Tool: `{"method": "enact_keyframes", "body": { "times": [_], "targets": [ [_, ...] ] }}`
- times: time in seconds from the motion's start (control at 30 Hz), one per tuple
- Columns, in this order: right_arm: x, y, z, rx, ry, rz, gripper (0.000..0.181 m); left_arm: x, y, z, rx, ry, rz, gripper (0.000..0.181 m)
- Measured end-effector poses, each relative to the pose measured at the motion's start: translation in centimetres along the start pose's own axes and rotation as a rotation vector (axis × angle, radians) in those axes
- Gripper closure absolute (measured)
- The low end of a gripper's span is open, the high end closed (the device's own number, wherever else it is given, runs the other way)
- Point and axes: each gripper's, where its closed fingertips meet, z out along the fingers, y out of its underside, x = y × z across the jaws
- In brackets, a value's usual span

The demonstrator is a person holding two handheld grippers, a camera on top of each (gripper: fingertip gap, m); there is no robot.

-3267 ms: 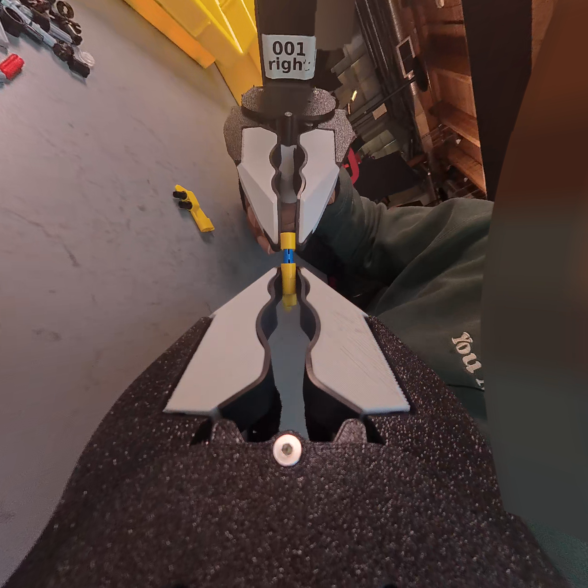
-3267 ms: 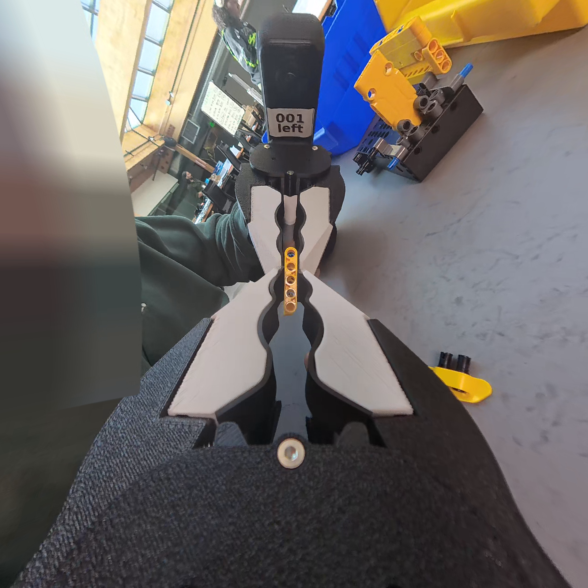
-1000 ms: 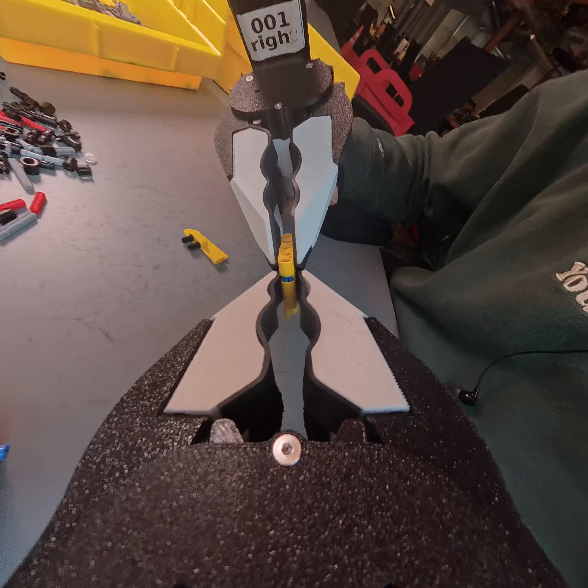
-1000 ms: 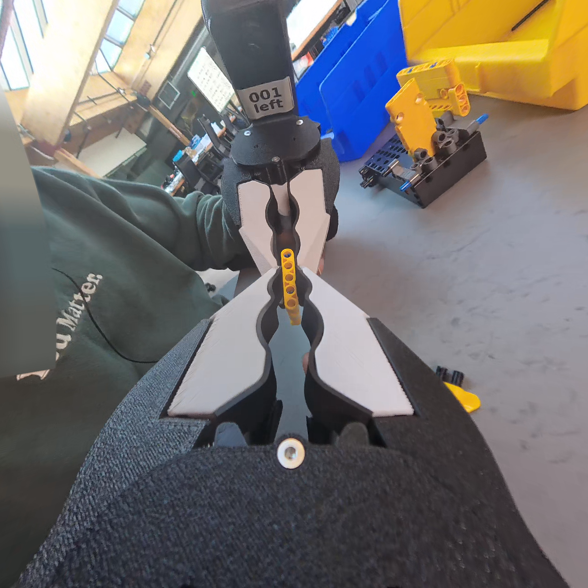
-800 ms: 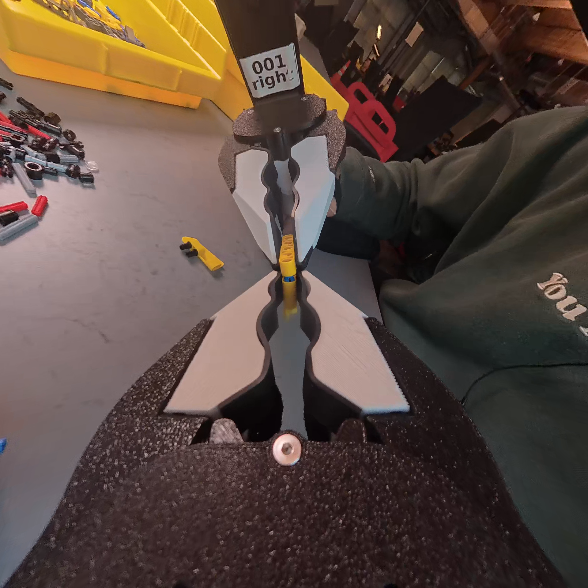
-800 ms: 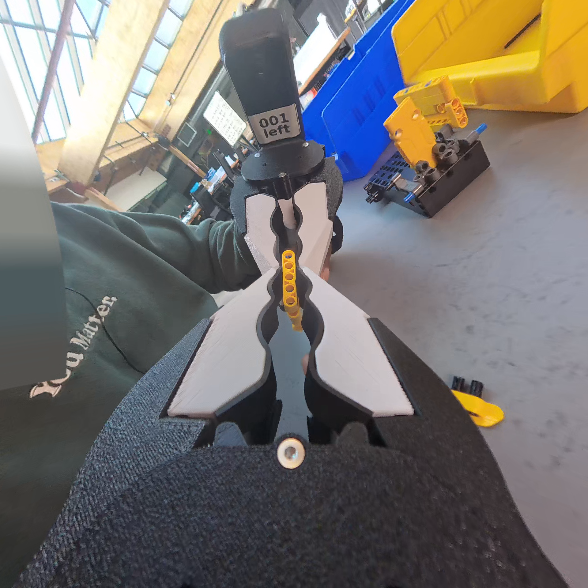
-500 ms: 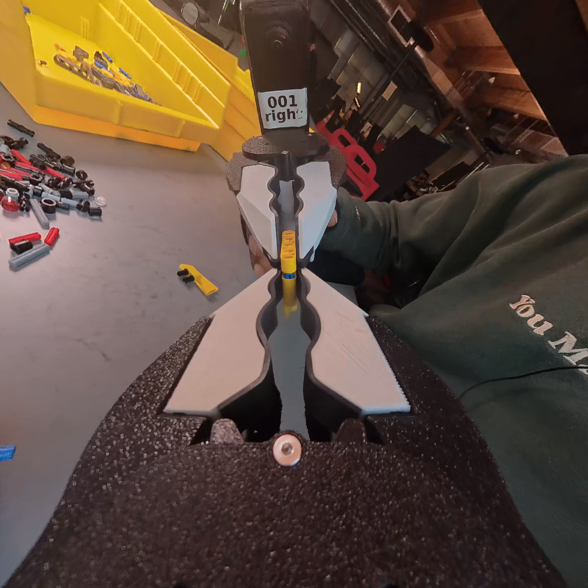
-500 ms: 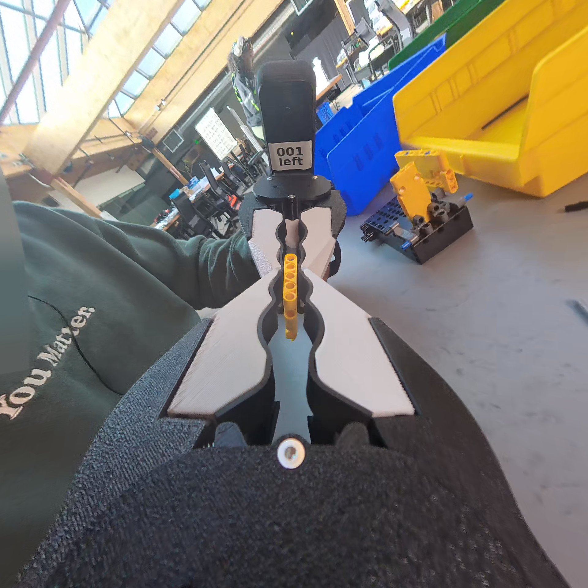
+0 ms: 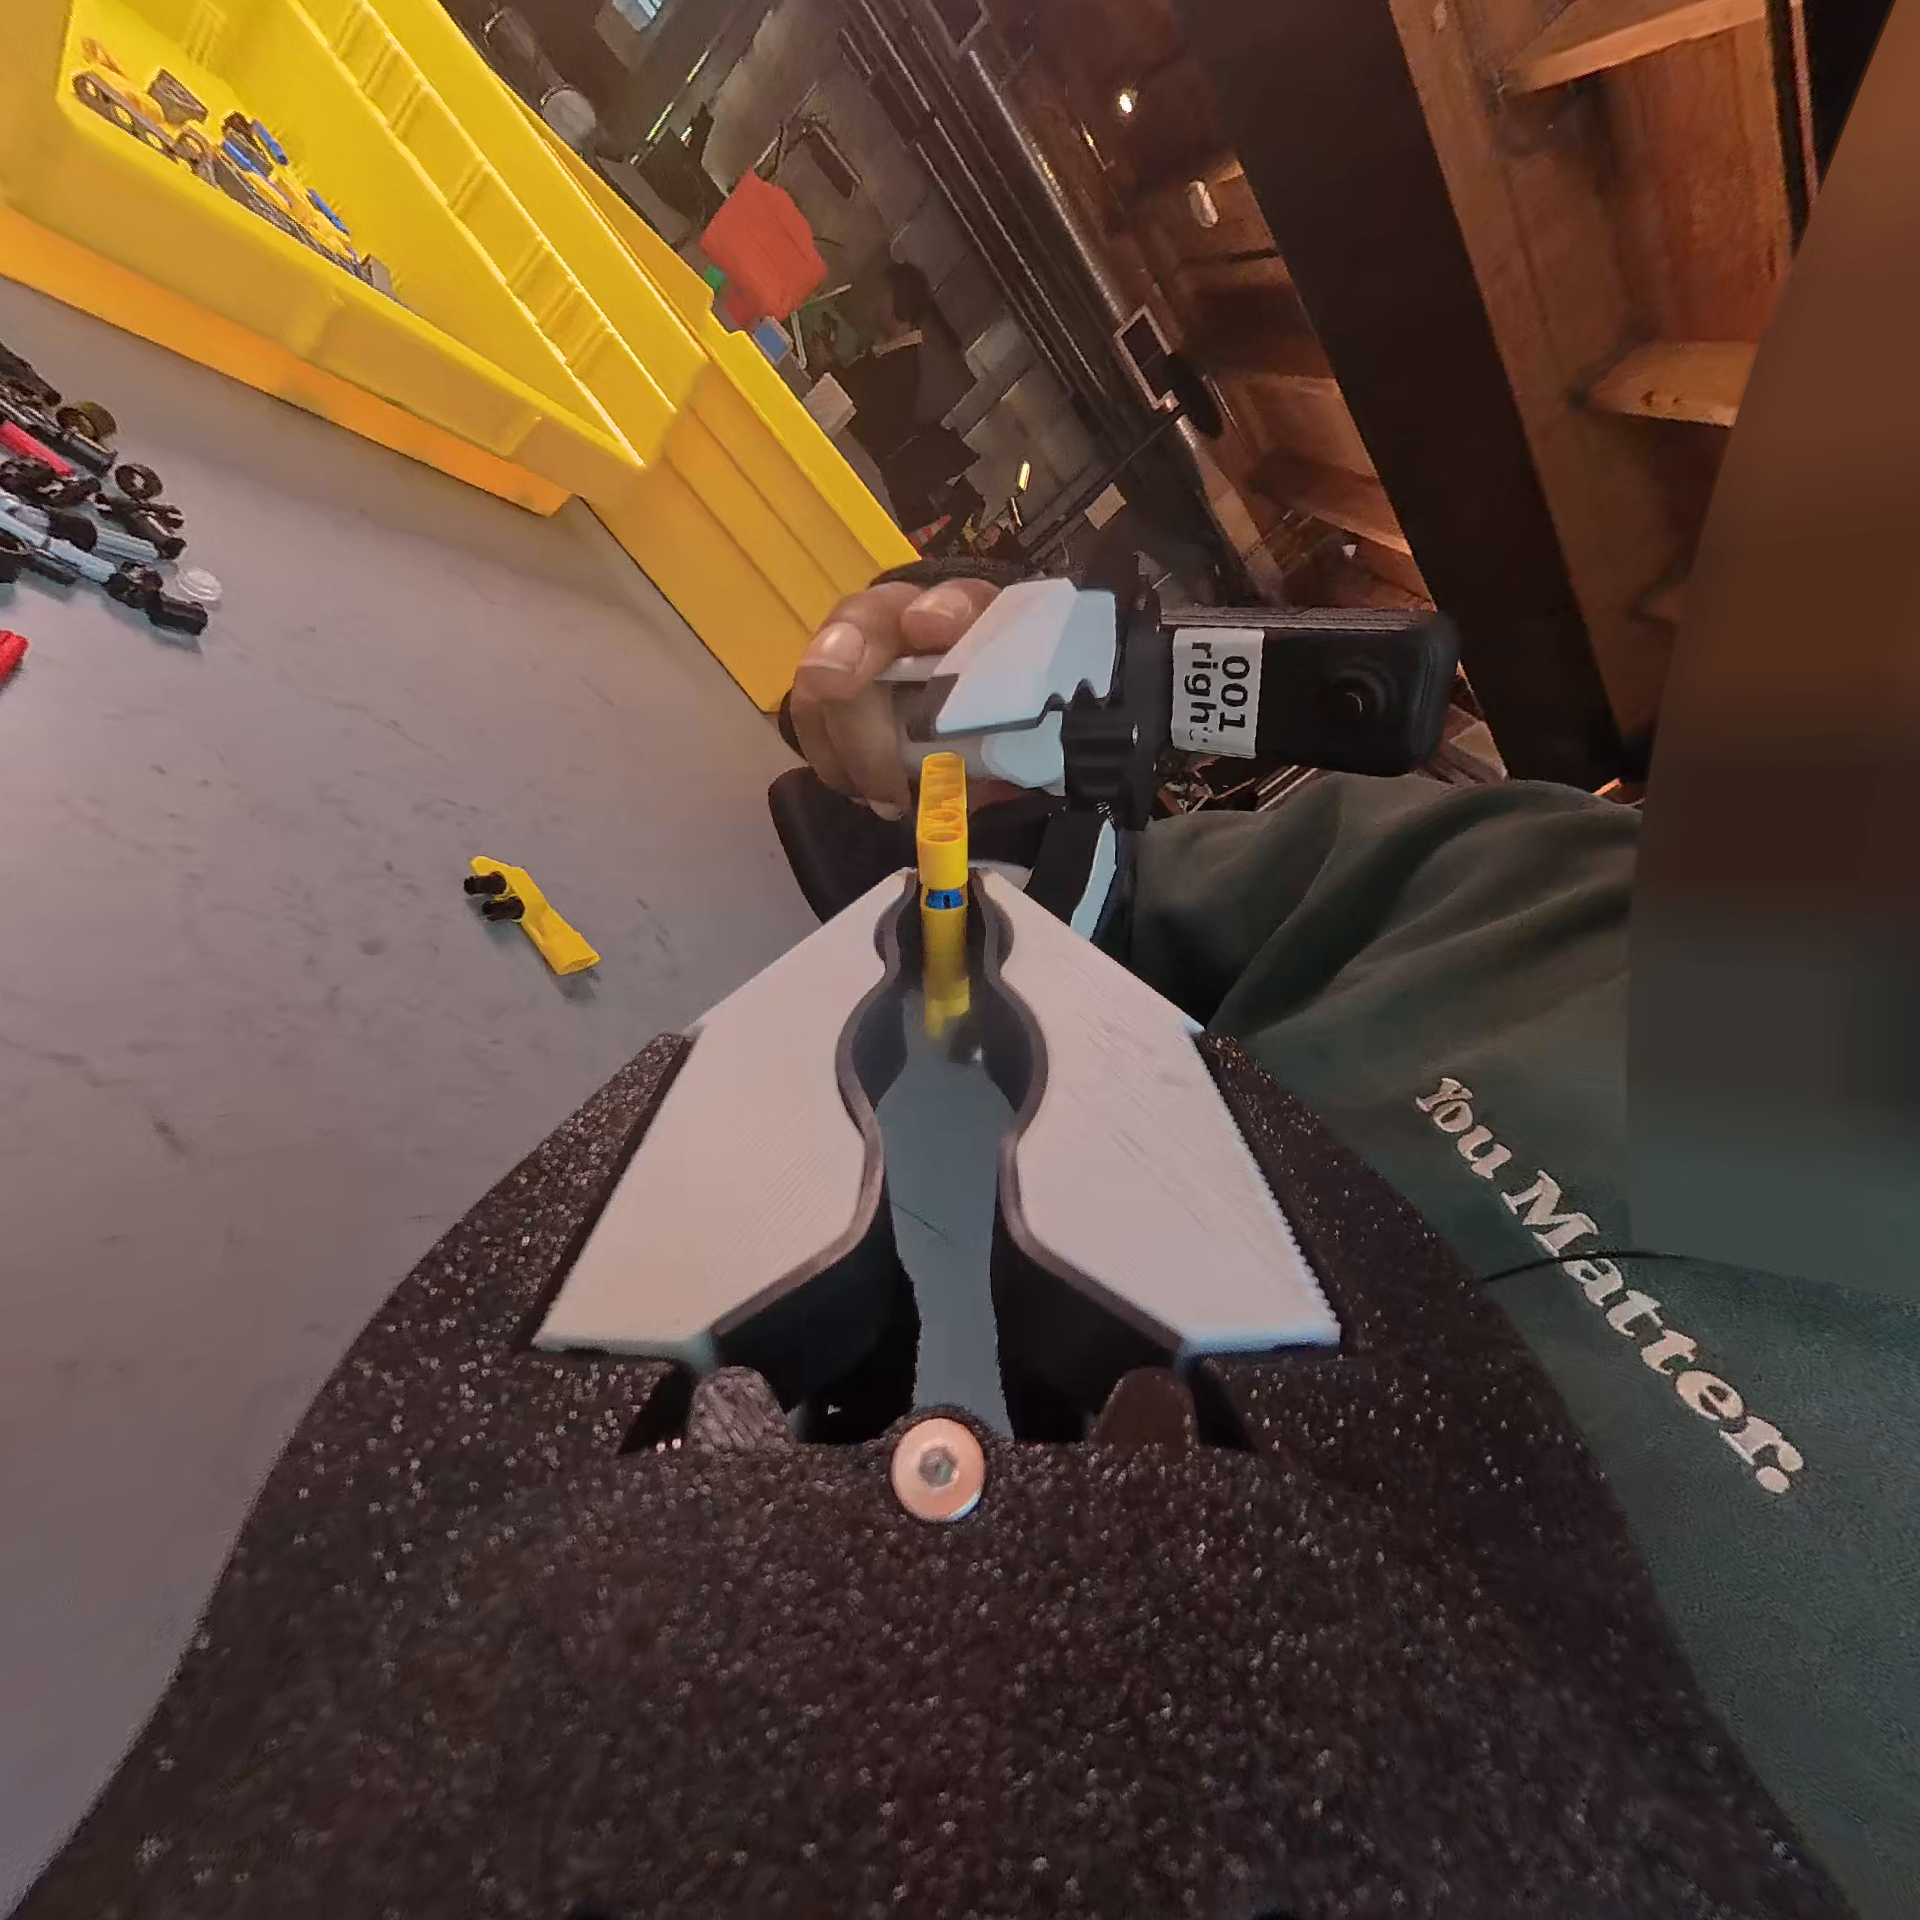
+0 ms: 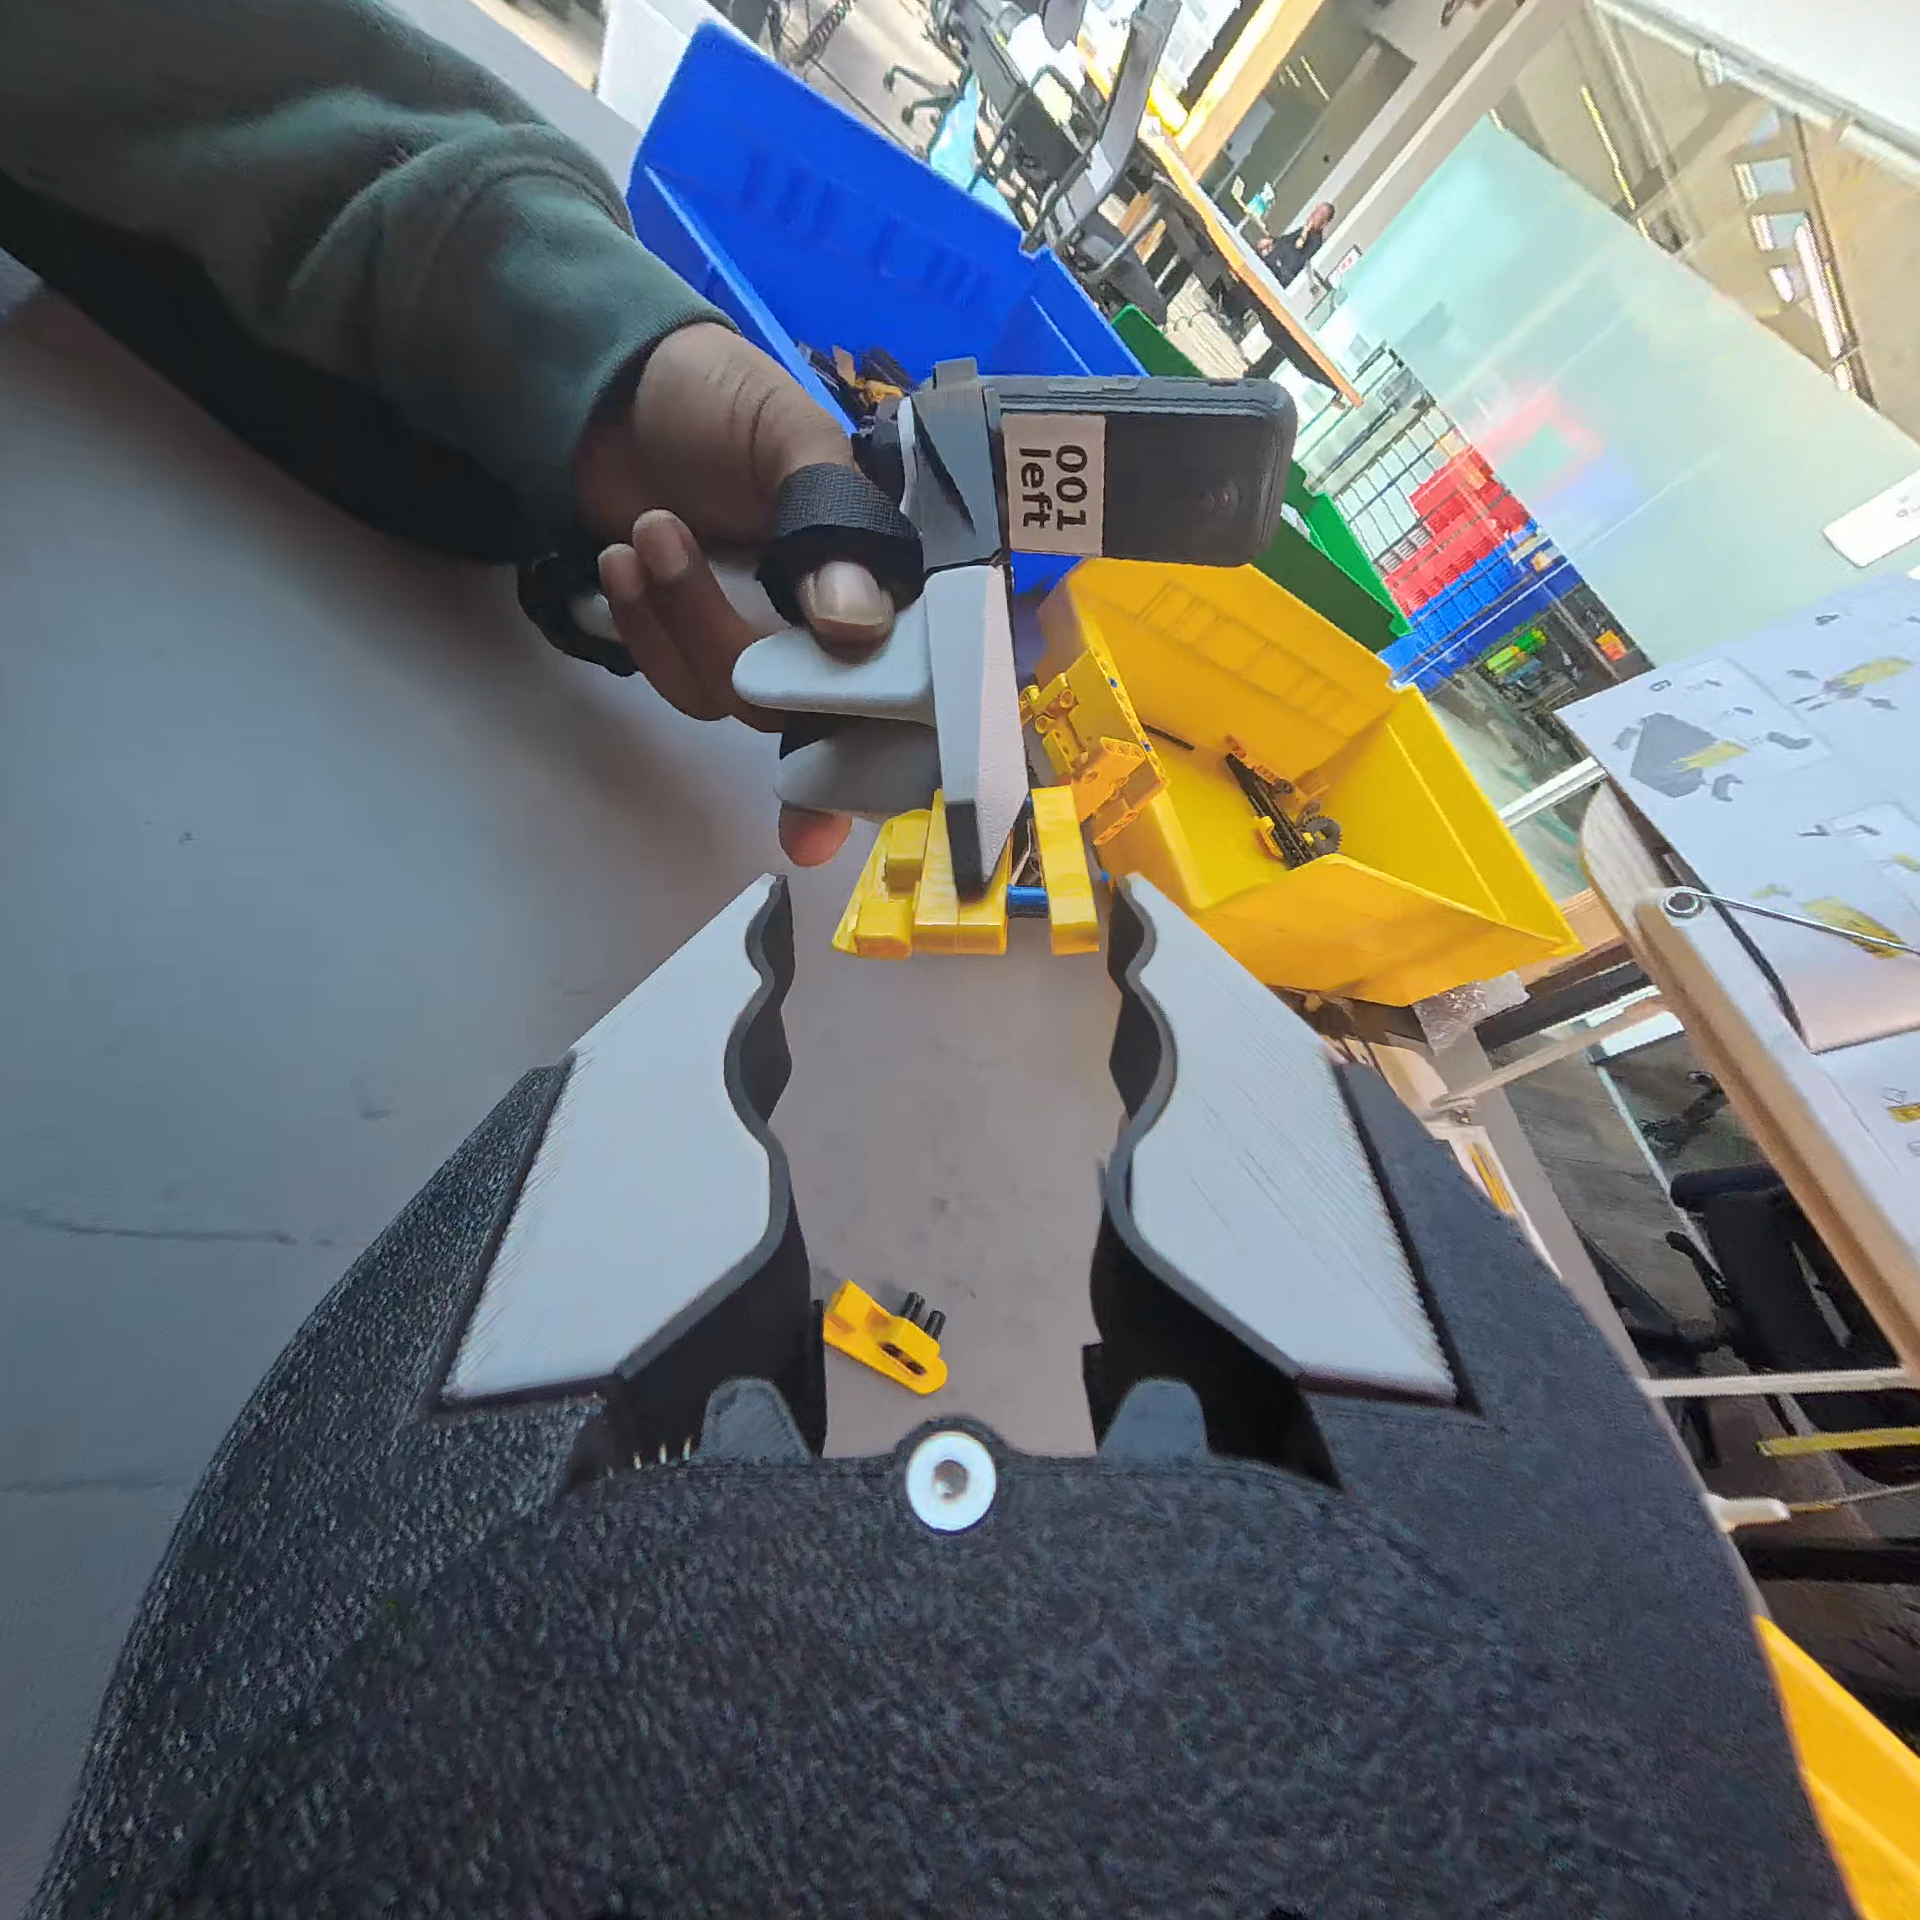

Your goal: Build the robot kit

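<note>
A: Left wrist view. Report the tool state.

B: The left tool (image 9: 943, 894) is clamped on a yellow beam (image 9: 943, 831). The beam stands out past the tips, with a blue pin (image 9: 943, 900) at the point where the tips meet. The right tool (image 9: 997, 717) shows farther off, turned sideways, just beside the upper end of the beam. Contact cannot be confirmed from this view.

A: Surroundings?

B: A small yellow part (image 9: 532, 914) with two black pins lies on the grey desk (image 9: 312, 779), well apart from the tools. Loose black, grey and red pieces (image 9: 94, 530) lie at the left edge. Yellow bins (image 9: 499, 312) stand behind them.

A: Right wrist view.

B: The right tool (image 10: 948, 914) has its fingers wide apart and holds nothing. Beyond its tips, the left tool (image 10: 971, 831) grips the yellow beam assembly (image 10: 961, 894), seen side-on with a short blue pin between its yellow parts. A hand (image 10: 717, 520) holds that tool by its handle. The small yellow part (image 10: 883, 1345) shows on the desk between the open fingers, near their base. A yellow bin (image 10: 1299, 790) with parts in it and a blue bin (image 10: 831, 249) stand behind. Printed sheets (image 10: 1766, 727) lie at the right.

A: Status?

B: The beam assembly is carried by the left tool alone. The right tool is free and close by. The small yellow part lies unattached on the desk.
</note>
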Motion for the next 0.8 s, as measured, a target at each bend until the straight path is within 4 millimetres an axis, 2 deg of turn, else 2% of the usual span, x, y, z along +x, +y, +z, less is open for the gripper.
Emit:
{"method": "enact_keyframes", "body": {
  "times": [0.33, 0.6, 0.8],
  "targets": [
    [0.3, 0.1, 0.6, 0.0, 0.04, 0.035, 0.145, -0.5, 0.2, -0.2, 0.056, 0.035, -0.146, 0.177],
    [-0.1, 0.6, 0.7, 0.009, -0.02, 0.13, 0.143, -1.0, 0.7, -0.1, 0.025, 0.01, -0.13, 0.176],
    [-0.2, 1.8, 0.8, -0.019, -0.055, 0.164, 0.142, -1.8, 1.0, 0.1, -0.033, -0.099, -0.037, 0.175]
  ]
}}
